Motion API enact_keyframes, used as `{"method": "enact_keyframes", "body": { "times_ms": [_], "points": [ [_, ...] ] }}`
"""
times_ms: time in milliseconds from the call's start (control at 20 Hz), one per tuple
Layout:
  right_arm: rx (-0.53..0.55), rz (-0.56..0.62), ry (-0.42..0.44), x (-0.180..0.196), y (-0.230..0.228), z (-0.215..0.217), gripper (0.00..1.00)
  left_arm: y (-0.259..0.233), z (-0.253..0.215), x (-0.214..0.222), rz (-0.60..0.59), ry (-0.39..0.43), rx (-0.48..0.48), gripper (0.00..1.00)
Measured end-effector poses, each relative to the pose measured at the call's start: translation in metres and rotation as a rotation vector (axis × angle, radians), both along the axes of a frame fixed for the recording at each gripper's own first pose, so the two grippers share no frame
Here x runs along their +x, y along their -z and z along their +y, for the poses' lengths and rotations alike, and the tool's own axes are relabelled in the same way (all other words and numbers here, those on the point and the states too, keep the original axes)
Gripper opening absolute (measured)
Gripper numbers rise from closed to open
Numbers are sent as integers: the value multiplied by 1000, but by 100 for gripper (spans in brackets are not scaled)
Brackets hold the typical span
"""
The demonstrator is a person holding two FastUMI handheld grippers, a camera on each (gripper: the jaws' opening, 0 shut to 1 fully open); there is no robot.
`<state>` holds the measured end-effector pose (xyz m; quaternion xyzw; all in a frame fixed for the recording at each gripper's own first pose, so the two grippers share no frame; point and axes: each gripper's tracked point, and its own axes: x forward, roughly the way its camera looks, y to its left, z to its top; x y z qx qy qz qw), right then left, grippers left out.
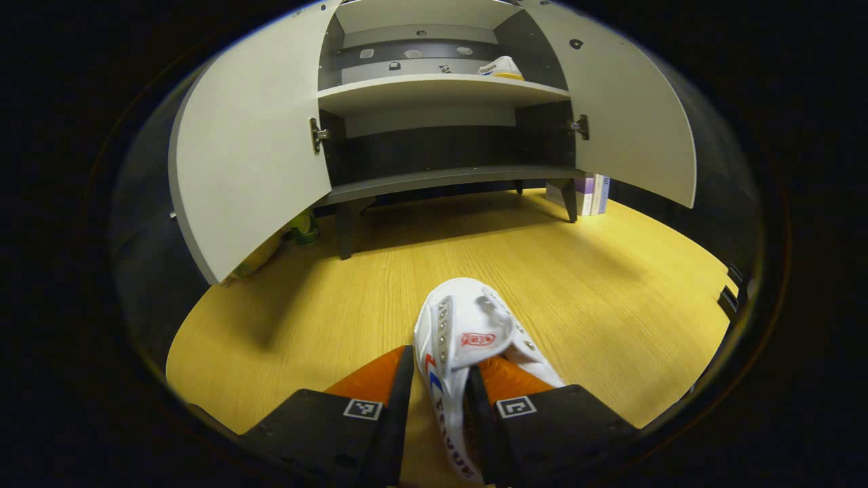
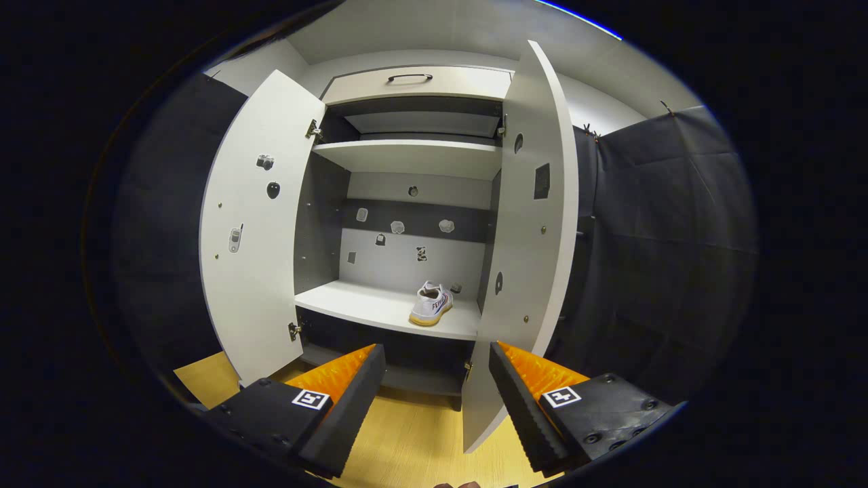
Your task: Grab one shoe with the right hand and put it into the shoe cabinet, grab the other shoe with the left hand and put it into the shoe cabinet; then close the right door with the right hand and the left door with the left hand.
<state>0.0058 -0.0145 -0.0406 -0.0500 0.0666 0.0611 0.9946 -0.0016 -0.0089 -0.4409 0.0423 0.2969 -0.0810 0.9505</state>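
A white shoe is lying on the wooden floor in front of the shoe cabinet, its heel end sitting between the fingers of the left gripper, which are pressing against its sides; the other shoe is already resting on a cabinet shelf, toward the right; the right gripper is hanging spread wide and gripping nothing, facing the cabinet; the left door and right door are both standing open.
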Motion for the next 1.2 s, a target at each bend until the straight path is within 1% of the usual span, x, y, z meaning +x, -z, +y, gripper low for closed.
{"method": "enact_keyframes", "body": {
  "times_ms": [100, 250, 300, 400, 650, 800, 1000, 1200],
  "points": [
    [-5, 8, 7, -1, 3, -2, 98, 5, -8, 6, 17, 26, -14, 41],
    [-6, 14, 4, 0, 4, 0, 98, 11, 0, 14, 15, 19, 70, 34],
    [-10, 16, 3, -1, 5, 1, 98, 12, 5, 17, 21, 5, 92, 26],
    [-14, 15, -3, -1, 5, 2, 98, 10, 4, 19, 40, 6, 70, 10],
    [-2, 22, -19, -4, 9, 5, 98, 3, 5, 11, 103, 7, -15, 7],
    [21, 36, -21, -6, 13, 2, 98, -16, 10, 1, 94, -17, -3, 7],
    [55, 48, -23, -14, 19, -5, 98, -58, 14, -11, 89, -90, -31, 6],
    [93, 60, -33, -17, 24, -12, 98, -116, 15, -7, 58, -164, -39, 6]
  ]
}}
